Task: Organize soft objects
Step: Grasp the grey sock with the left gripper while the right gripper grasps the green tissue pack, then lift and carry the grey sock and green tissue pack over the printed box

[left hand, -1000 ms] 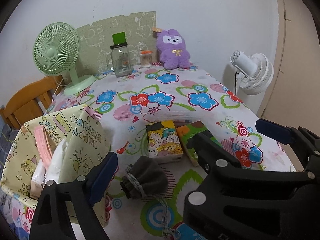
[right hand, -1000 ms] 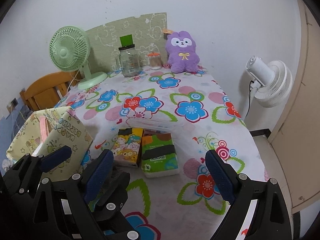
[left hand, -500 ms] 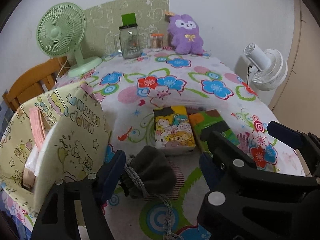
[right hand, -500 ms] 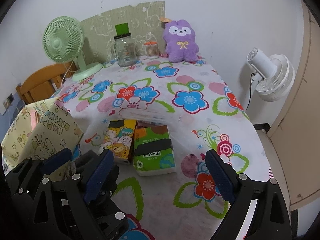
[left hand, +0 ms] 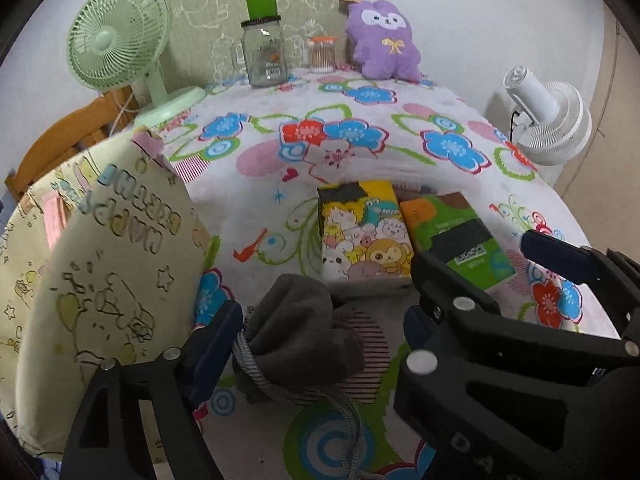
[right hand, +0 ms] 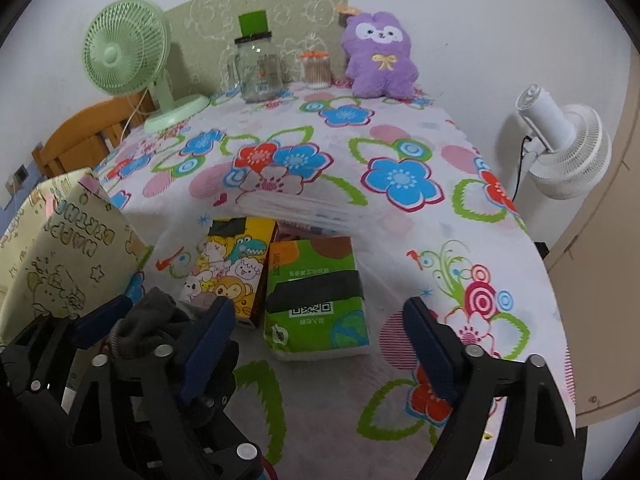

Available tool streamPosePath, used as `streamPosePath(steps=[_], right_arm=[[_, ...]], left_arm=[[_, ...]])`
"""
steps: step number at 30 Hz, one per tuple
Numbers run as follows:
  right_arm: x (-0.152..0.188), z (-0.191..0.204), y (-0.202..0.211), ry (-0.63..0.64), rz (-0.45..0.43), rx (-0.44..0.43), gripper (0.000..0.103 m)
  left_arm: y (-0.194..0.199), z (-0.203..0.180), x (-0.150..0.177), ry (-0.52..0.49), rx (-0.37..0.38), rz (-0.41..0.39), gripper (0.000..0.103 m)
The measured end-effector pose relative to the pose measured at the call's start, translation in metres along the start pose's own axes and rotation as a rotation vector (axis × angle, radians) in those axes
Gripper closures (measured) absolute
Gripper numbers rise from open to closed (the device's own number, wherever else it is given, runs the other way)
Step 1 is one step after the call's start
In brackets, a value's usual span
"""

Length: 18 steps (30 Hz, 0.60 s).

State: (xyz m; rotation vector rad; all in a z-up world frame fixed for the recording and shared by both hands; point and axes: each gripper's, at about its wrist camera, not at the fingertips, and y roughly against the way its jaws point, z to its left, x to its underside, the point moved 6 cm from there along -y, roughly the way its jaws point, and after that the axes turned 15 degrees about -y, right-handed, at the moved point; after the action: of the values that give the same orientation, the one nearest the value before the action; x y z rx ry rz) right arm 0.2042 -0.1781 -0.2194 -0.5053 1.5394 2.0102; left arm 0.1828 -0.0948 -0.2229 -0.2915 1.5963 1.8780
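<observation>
The right gripper [right hand: 320, 332] hangs low over the flowered tablecloth [right hand: 400, 176], its blue-padded fingers [right hand: 424, 340] spread wide with nothing between them. Just ahead of the gap lies a green tissue pack [right hand: 320, 300], touching a yellow cartoon-animal tissue pack [right hand: 228, 268] on its left. At lower left the left gripper [right hand: 154, 318] has its fingers on either side of a dark grey drawstring pouch [right hand: 148, 320]; whether they press it cannot be told. A pale yellow gift bag [right hand: 60, 256] stands beside it. At the table's far edge are a green desk fan [right hand: 128, 52], a glass jar [right hand: 256, 68], a small container of cotton swabs [right hand: 316, 68] and a purple plush toy [right hand: 380, 56]. A white fan [right hand: 568, 140] stands off the table to the right.
</observation>
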Motion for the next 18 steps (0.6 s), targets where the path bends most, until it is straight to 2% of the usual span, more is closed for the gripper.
streamPosePath(steps=[1,2,5,7,8,9,13,18], right_arm=[[0.001,0.000,-0.003,0.004,0.010,0.005,0.023],[0.002,0.000,-0.006,0.006,0.021,0.007,0.025],[0.003,0.002,-0.006,-0.002,0.026,-0.012,0.038],[0.003,0.001,-0.006,-0.008,0.028,-0.006,0.044],[0.004,0.000,-0.006,-0.010,0.029,-0.005,0.045],[0.004,-0.002,-0.006,-0.016,0.028,-0.003,0.050],[0.005,-0.004,-0.005,-0.026,0.037,0.012,0.054],[0.007,-0.006,0.001,-0.038,0.043,0.008,0.059]], left_arm=[[-0.002,0.000,0.001,0.003,0.000,0.010,0.026],[-0.004,0.001,0.002,0.008,0.004,0.016,0.027],[-0.003,0.000,0.002,0.017,0.044,0.011,0.040],[-0.002,-0.005,0.001,0.006,0.074,0.003,0.055],[-0.002,-0.007,0.000,-0.001,0.080,0.000,0.057],[-0.002,-0.008,0.000,-0.007,0.078,-0.001,0.058],[-0.001,-0.010,0.000,-0.013,0.092,-0.001,0.063],[0.001,-0.011,0.000,-0.015,0.104,0.002,0.065]])
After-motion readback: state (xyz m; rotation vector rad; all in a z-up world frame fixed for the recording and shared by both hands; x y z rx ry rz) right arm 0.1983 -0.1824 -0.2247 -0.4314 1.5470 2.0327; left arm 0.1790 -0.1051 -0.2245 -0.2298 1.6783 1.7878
